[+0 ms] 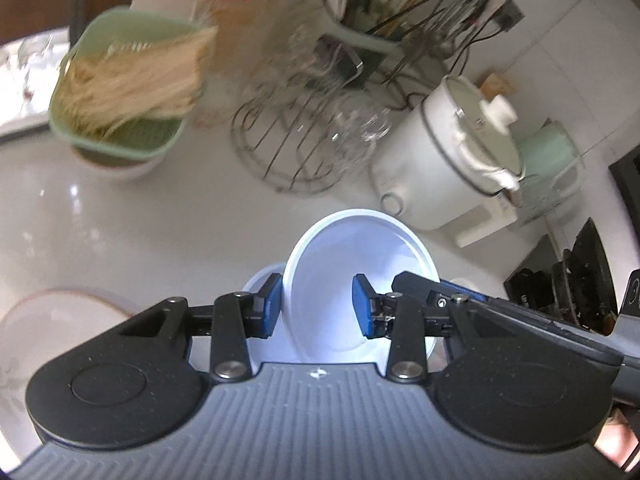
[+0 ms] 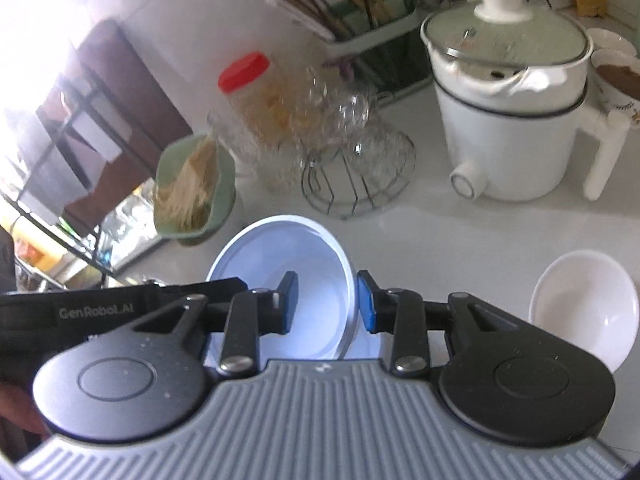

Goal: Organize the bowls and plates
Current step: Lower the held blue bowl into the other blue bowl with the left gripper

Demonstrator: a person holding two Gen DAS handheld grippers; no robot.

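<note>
A pale blue plastic bowl (image 1: 360, 264) is held tilted above the white counter by both grippers, one on each side. My left gripper (image 1: 318, 306) straddles its left rim, one pad outside and one inside. My right gripper (image 2: 328, 300) straddles the same bowl (image 2: 280, 276) at its right rim. The jaws are partly open around the rim; contact is unclear. A second pale bowl (image 1: 260, 280) lies just below and behind it. A white bowl (image 2: 584, 312) sits tilted at the right. A plate with a pinkish rim (image 1: 60, 320) lies at the left.
A white electric pot (image 2: 512, 112) with a glass lid stands at the back right. A wire rack with glass cups (image 2: 352, 160), a red-lidded jar (image 2: 248, 80), a green basket of chopsticks (image 1: 128, 84) and a utensil holder (image 1: 360, 20) line the back. A cup (image 2: 616, 80) stands far right.
</note>
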